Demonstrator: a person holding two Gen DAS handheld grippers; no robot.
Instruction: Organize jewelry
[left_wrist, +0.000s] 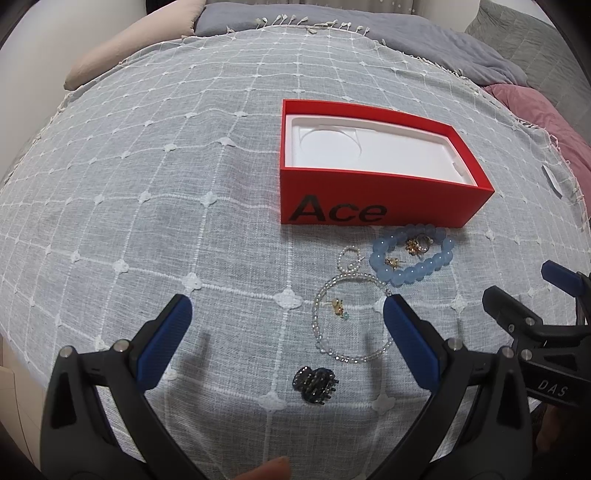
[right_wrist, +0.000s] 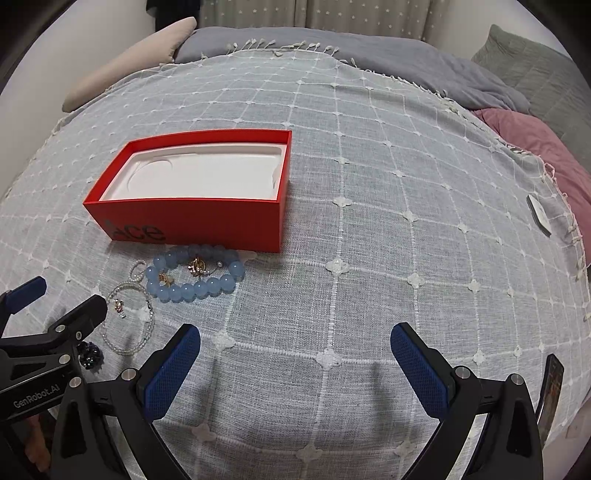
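Several pieces are seen from the left wrist tangled below the red box (left_wrist: 369, 199), where the wide-open, empty left gripper (left_wrist: 288, 314) could snag the clear bead necklace (left_wrist: 332, 332) (earrings inside), while from the right wrist the right gripper (right_wrist: 295, 347), equally open and empty, is shown over bare cloth, well apart from the blue bracelet (right_wrist: 195, 288).

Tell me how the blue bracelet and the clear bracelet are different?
The blue bracelet has fat round blue beads; the clear bracelet has tiny see-through ones. The blue bracelet lies right by the red box; the clear bracelet lies farther from it. Both lie flat on the cloth, each ringing small gold pieces.
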